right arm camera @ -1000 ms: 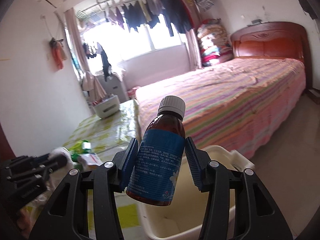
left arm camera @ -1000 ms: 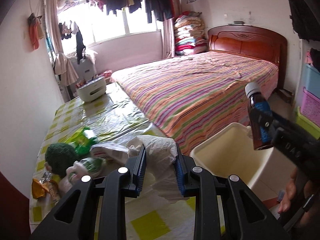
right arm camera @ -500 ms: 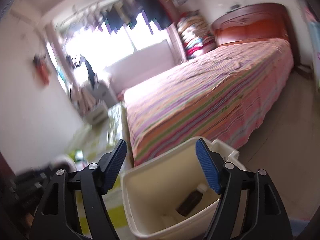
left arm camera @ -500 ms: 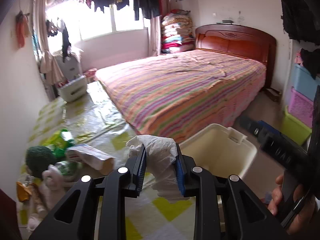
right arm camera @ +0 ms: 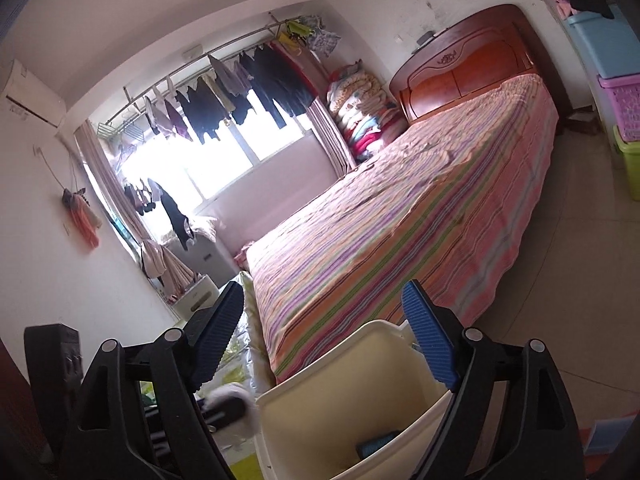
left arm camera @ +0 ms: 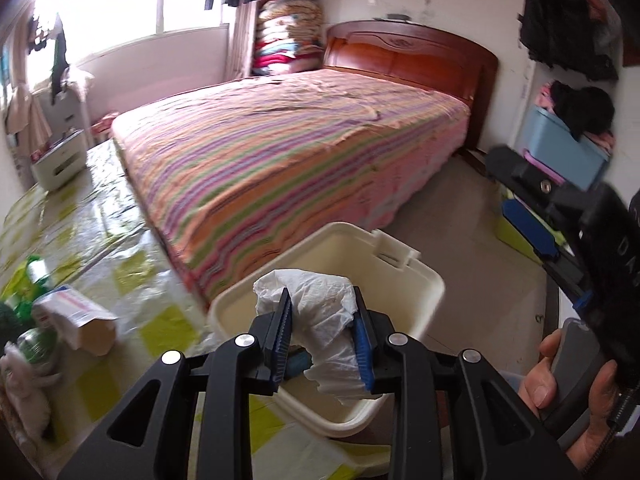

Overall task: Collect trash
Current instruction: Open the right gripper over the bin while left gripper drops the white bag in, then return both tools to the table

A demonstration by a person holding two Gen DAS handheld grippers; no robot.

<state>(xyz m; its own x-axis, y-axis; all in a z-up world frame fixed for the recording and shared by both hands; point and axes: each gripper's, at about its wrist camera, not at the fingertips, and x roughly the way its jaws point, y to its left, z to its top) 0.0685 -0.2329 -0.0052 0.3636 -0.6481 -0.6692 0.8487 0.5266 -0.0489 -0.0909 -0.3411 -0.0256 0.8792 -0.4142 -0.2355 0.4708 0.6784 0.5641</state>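
Step in hand: dropping the crumpled white wrapper [left arm camera: 320, 312] into the cream bin [left arm camera: 424, 280]. Left tongs [left arm camera: 322, 334], pitched downward over the bin's mouth, clamp the wrapper; their jaws have just been easing apart. Next move, by judgement: full release above the bin. Right tongs [right arm camera: 324, 336], beside the bin's rim, stand wide, empty, just opened.
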